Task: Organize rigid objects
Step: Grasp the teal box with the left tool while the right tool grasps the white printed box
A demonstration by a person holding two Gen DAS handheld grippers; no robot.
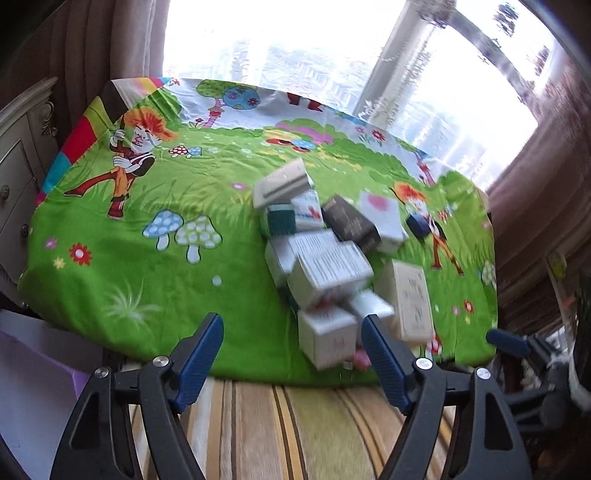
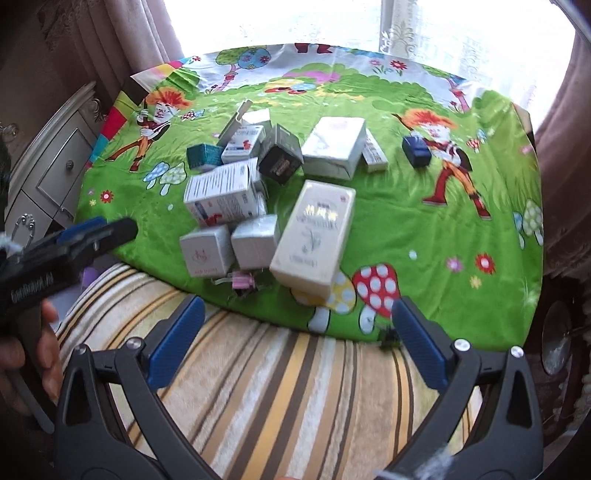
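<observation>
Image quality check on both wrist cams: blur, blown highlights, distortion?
Left wrist: window blown out white; pile of boxes smeared by motion blur, print unreadable; fisheye bends the tablecloth edge. Right wrist: window likewise overexposed; boxes sharper, only mild blur; dark vignette at the corners in both.

Boxes (image 2: 258,192) heaped on cloth (image 2: 424,229), small box (image 2: 415,150) apart right
</observation>
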